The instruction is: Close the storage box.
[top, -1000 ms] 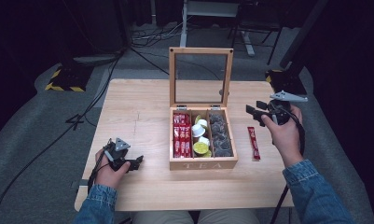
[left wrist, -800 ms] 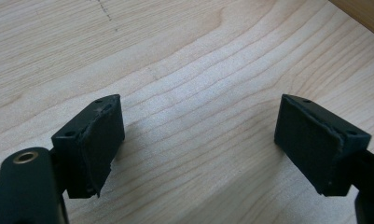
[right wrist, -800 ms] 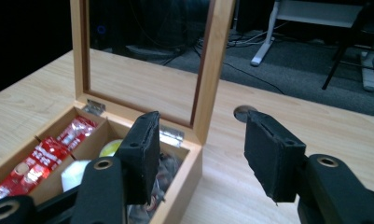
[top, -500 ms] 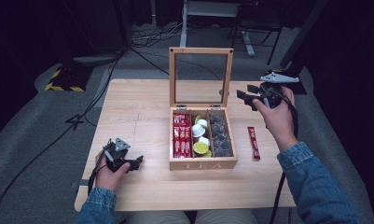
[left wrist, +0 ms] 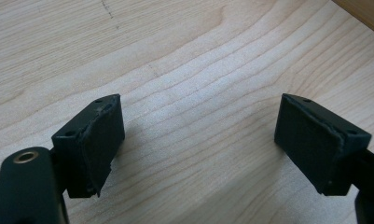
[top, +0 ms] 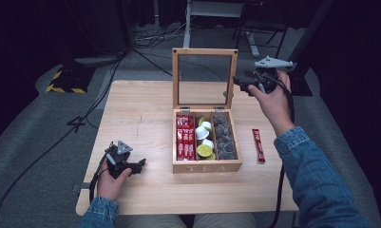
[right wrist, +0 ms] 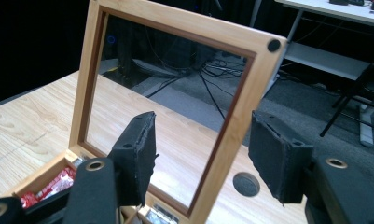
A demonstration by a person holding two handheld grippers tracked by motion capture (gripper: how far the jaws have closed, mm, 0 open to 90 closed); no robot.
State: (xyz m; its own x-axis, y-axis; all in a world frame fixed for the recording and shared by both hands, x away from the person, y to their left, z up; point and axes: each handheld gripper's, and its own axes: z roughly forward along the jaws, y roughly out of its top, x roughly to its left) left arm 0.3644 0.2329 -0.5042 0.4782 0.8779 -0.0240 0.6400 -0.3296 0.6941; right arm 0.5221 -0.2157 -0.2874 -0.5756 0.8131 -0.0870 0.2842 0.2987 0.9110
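Wooden tea box [top: 206, 167] sits mid-bench, its glass lid [top: 203, 78] upright. Right tongs [top: 239, 84] are raised at the lid's right edge, jaws just widening astride the frame, untouching. Left tongs [top: 139, 166] rest released on the near-left bench [top: 140, 114]. Box contents are blurry.

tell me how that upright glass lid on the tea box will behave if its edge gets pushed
The lid stands upright on hinges, so it would probably swing shut rather than slide. Its thin wooden frame around a glass pane suggests it's light but fragile if it slams. The box, full of packets, will likely stay put.
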